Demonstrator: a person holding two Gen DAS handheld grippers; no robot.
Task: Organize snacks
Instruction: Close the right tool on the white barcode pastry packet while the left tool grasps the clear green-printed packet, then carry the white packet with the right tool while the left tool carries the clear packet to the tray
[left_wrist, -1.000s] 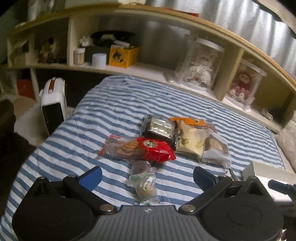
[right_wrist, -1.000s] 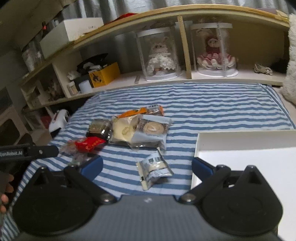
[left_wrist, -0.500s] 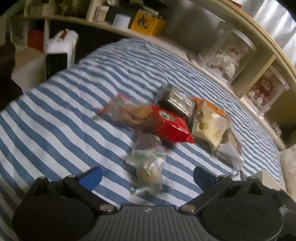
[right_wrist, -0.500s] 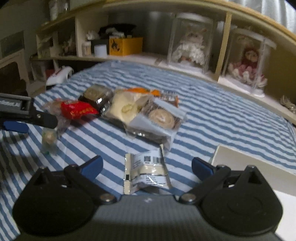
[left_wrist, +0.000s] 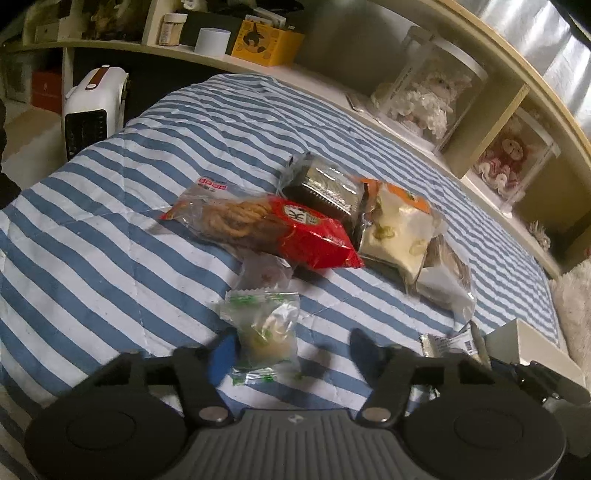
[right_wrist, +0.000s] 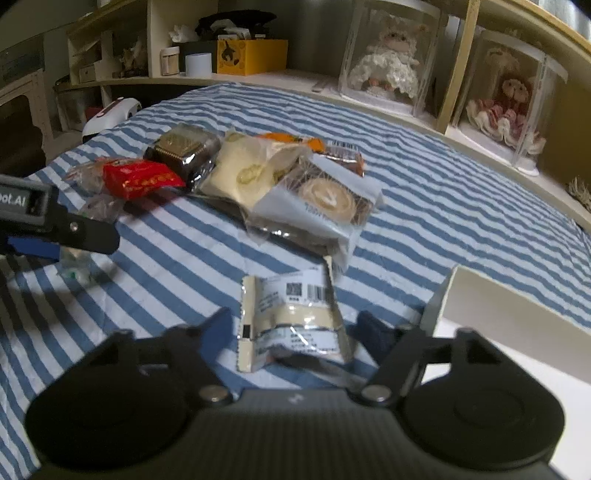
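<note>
A blue-and-white striped quilt (left_wrist: 110, 229) covers the bed, with a cream shelf (right_wrist: 280, 79) curving round its far side. The shelf holds a yellow box (right_wrist: 251, 55) and two clear cases with dolls (right_wrist: 388, 70). A white heater (left_wrist: 94, 107) stands on the floor off the quilt's far left corner, and a white box (right_wrist: 517, 332) sits at the near right. The snacks lie in a heap mid-quilt: a red biscuit pack (left_wrist: 266, 225) with its long axis running left to right, then a dark tray pack (left_wrist: 325, 188) and pale packs overlapping to the right. The left gripper (left_wrist: 291, 349) has its fingers apart astride a small clear candy packet (left_wrist: 264, 332) lying lengthwise toward the heap. The right gripper (right_wrist: 295, 328) is likewise spread around a small silver packet (right_wrist: 291, 317), its barcode end pointing away.
</note>
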